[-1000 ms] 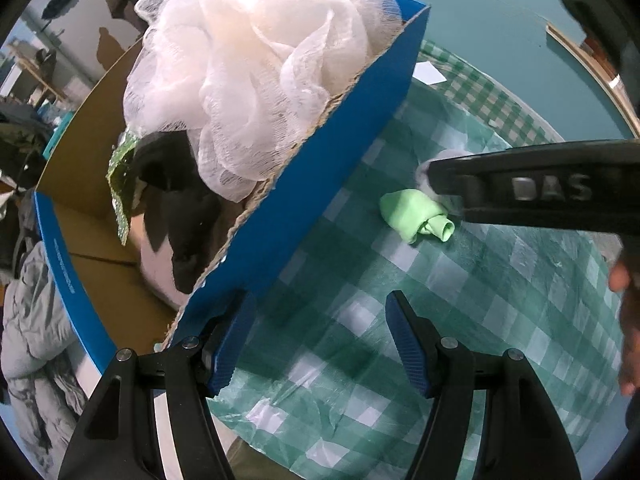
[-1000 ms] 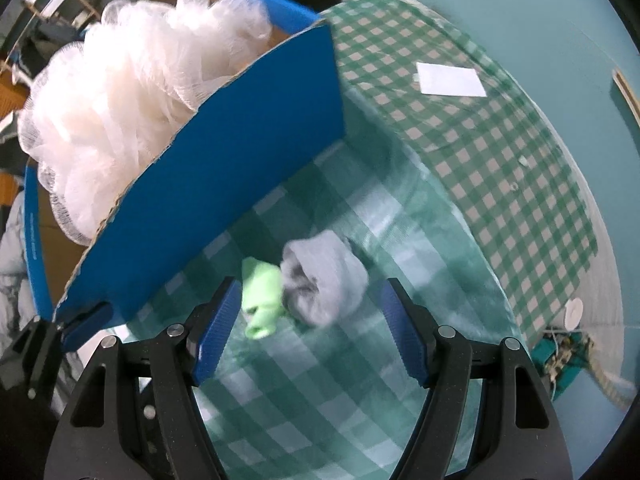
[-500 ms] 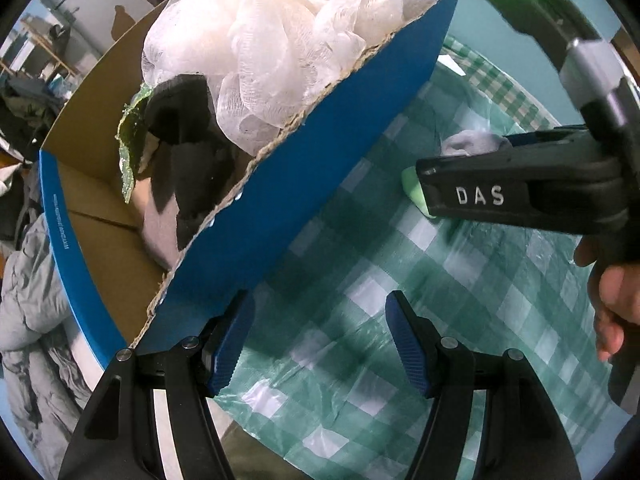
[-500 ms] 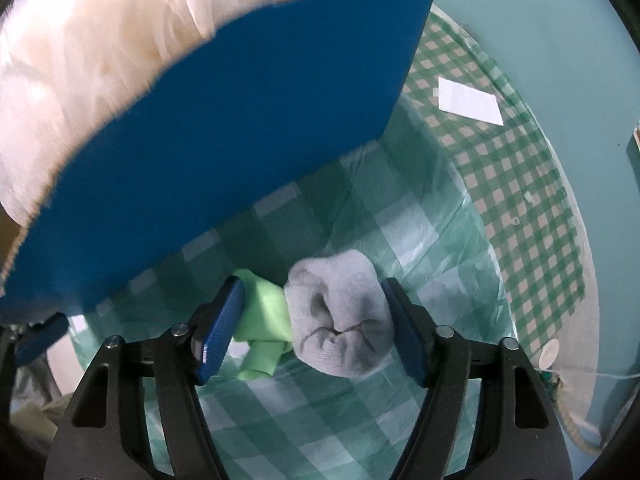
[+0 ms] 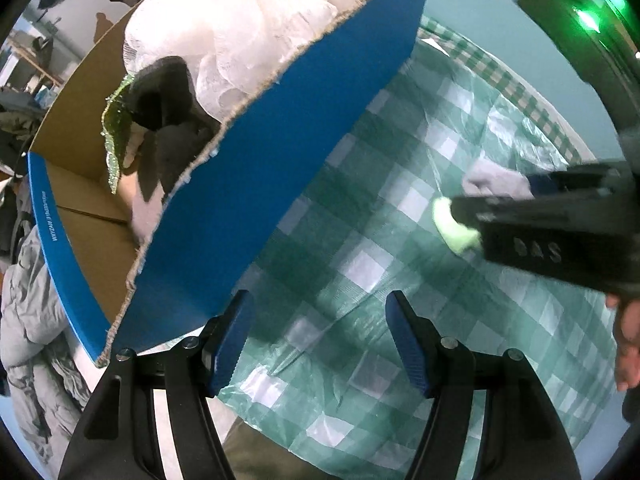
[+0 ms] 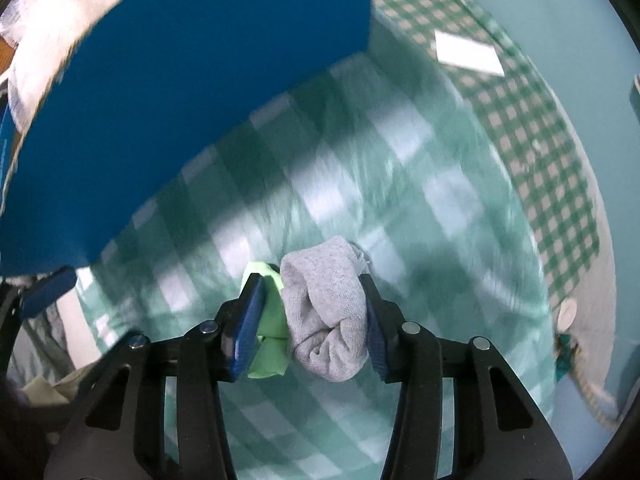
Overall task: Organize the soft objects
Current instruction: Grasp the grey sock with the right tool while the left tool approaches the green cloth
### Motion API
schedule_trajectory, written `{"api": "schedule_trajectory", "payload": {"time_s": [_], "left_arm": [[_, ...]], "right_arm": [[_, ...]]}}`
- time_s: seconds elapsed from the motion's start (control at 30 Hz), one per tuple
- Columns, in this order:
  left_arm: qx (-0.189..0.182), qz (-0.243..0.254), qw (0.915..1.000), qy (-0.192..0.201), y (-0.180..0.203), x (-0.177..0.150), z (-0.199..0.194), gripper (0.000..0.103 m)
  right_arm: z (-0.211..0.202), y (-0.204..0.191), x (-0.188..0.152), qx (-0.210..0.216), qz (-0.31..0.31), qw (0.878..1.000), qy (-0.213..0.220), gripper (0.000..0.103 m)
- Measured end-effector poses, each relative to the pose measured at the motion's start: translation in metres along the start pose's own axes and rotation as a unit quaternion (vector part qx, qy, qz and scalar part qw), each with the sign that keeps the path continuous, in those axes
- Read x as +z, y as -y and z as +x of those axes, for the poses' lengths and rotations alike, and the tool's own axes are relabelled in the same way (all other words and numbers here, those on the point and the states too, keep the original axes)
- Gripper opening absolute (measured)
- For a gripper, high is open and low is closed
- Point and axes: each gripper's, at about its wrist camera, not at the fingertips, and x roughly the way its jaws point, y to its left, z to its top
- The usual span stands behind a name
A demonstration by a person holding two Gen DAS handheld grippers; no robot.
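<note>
A rolled grey sock (image 6: 326,316) and a rolled lime-green sock (image 6: 272,320) lie side by side on the checked tablecloth, and both sit between the pads of my right gripper (image 6: 309,284). Its jaws are closing and the pads press on the two rolls. From the left wrist view the same grey sock (image 5: 496,182) and green sock (image 5: 452,226) stick out past the right gripper's black fingers. My left gripper (image 5: 318,304) points down, open and empty, beside the blue cardboard box (image 5: 280,160). A white mesh bath pouf (image 5: 240,12) and a dark cloth item (image 5: 164,96) fill that box.
The green checked tablecloth (image 5: 400,280) covers a round table whose edge runs close under the left gripper. A white paper slip (image 6: 468,54) lies at the far side. A grey padded jacket (image 5: 28,320) hangs left of the box. A hand (image 5: 628,340) holds the right gripper.
My right gripper has dropped onto the two rolled socks and its jaws have narrowed around them. The left gripper has drifted slightly along the box wall, still open.
</note>
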Motion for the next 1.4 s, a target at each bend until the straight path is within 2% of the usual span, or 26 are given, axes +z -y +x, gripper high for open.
{"api": "schedule_trajectory", "payload": {"time_s": [0.27,0.4,0.53,0.57,0.7,0.73,0.8,0.9,1.0,1.3,1.4], "left_arm": [[-0.005,0.029,0.9996,-0.005,0.013,-0.003,0.006,0.069],[-0.007,0.052,0.9986,0.001,0.024,-0.008,0.005,0.069],[-0.009,0.065,0.9979,0.003,0.033,-0.008,0.004,0.069],[-0.008,0.068,0.9976,0.004,0.035,-0.008,0.003,0.069],[-0.003,0.082,0.9965,0.012,0.04,-0.006,0.003,0.069],[-0.005,0.083,0.9965,0.011,0.041,-0.006,0.003,0.069],[-0.009,0.085,0.9963,0.013,0.043,-0.005,0.002,0.07],[-0.009,0.093,0.9954,0.017,0.05,-0.006,0.0,0.072],[-0.013,0.098,0.9948,0.021,0.053,-0.007,-0.002,0.073],[-0.053,0.12,0.9908,0.033,0.075,-0.013,-0.01,0.077],[-0.061,0.142,0.9874,0.035,0.089,-0.014,-0.008,0.079]], "right_arm": [[-0.004,0.018,-0.051,0.014,0.08,0.997,-0.007,0.046],[-0.013,0.024,-0.073,0.033,0.121,0.992,0.008,0.046],[-0.021,0.034,-0.084,0.058,0.161,0.985,0.029,0.05],[-0.023,0.035,-0.086,0.057,0.165,0.984,0.032,0.054],[-0.024,0.038,-0.088,0.05,0.17,0.983,0.037,0.054],[-0.023,0.037,-0.088,0.049,0.168,0.984,0.037,0.053],[-0.021,0.036,-0.09,0.05,0.164,0.985,0.036,0.037],[-0.019,0.035,-0.095,0.057,0.163,0.984,0.038,0.023],[-0.022,0.036,-0.102,0.055,0.167,0.983,0.047,0.02],[-0.04,0.059,-0.134,0.043,0.207,0.975,0.066,0.02],[-0.042,0.07,-0.147,0.045,0.222,0.972,0.069,0.02]]}}
